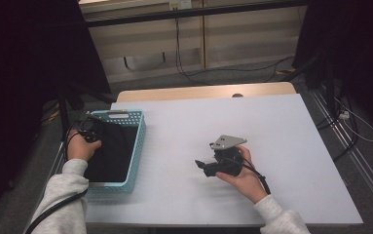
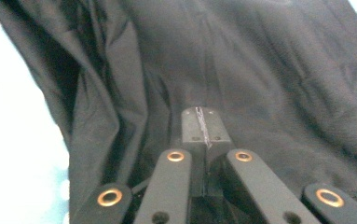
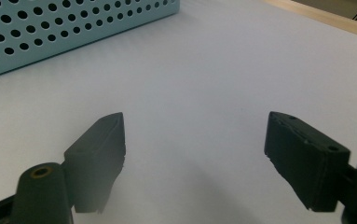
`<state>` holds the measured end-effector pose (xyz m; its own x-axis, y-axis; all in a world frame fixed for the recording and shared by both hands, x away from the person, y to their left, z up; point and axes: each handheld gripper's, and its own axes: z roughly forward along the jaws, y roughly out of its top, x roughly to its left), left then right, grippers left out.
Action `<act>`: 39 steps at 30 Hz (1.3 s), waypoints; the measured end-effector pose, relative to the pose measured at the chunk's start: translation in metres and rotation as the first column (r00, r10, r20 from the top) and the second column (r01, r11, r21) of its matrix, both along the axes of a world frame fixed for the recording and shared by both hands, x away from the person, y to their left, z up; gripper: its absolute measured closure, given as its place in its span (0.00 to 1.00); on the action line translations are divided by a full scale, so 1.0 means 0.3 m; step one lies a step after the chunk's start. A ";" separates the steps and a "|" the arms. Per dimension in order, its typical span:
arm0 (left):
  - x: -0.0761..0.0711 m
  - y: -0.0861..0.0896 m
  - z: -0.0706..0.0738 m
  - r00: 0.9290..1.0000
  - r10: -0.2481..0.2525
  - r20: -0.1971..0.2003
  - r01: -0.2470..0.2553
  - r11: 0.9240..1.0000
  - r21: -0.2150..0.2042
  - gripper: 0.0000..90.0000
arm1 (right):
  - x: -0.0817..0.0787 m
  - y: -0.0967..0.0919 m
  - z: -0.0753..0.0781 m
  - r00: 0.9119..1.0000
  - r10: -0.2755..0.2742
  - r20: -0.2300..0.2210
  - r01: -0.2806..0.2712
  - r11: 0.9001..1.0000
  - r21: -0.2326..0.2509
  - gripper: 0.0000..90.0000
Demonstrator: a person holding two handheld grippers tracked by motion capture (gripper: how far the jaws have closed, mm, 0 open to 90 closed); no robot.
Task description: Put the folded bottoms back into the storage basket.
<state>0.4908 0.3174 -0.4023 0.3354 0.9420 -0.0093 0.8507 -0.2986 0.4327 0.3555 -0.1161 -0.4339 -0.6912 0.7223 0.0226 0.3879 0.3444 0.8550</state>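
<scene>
A black cloth [image 1: 111, 151] lies inside the light-blue perforated basket [image 1: 139, 146] at the left edge of the white counter [image 1: 271, 146], covering the basket's floor; its long axis runs with the basket's, from the near wall toward the far wall, and it reaches almost end to end. The left gripper [image 1: 92, 130] is over the far left corner of the basket, held by the left hand [image 1: 81, 146] at the rim. In the left gripper view its fingers [image 2: 203, 126] are pressed fully together, tip against tip, right against the wrinkled cloth, whose folds run away from the camera; whether a pinch of fabric is caught between them I cannot tell. The right gripper [image 1: 202, 165] rests well apart from the basket, near the middle of the counter, held in the right hand [image 1: 245, 175] and pointing left toward the basket. Its fingers [image 3: 99, 154] stand wide apart with bare counter between them, holding nothing.
</scene>
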 end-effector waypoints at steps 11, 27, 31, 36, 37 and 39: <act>-0.007 -0.060 0.042 0.999 -0.051 -0.019 0.050 0.998 -0.033 0.91 | -0.003 -0.040 0.005 1.000 -0.015 -0.001 0.015 1.000 -0.010 0.21; -0.010 -0.143 0.114 0.995 -0.099 -0.021 0.098 0.994 -0.048 0.66 | -0.024 -0.140 0.011 0.998 -0.056 -0.010 0.056 0.998 0.008 0.21; -0.010 -0.160 0.122 0.993 -0.114 -0.033 0.112 0.993 -0.045 0.57 | -0.029 -0.161 0.006 0.998 -0.065 -0.016 0.065 0.998 0.006 0.21; -0.012 -0.172 0.131 0.992 -0.120 -0.033 0.117 0.991 -0.058 0.52 | -0.037 -0.177 0.003 0.997 -0.071 -0.016 0.071 0.997 0.001 0.21; -0.012 -0.172 0.132 0.992 -0.121 -0.033 0.119 0.991 -0.057 0.51 | -0.038 -0.178 0.002 0.997 -0.070 -0.016 0.070 0.998 0.002 0.21; -0.013 -0.172 0.137 0.992 -0.119 -0.030 0.118 0.992 -0.052 0.49 | -0.039 -0.180 0.003 0.997 -0.070 -0.014 0.070 0.998 0.001 0.21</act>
<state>0.4868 0.2659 -0.3613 0.4433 0.8938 -0.0681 0.8248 -0.3770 0.4214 0.3439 -0.1701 -0.4331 -0.6382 0.7691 0.0337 0.4234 0.3141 0.8497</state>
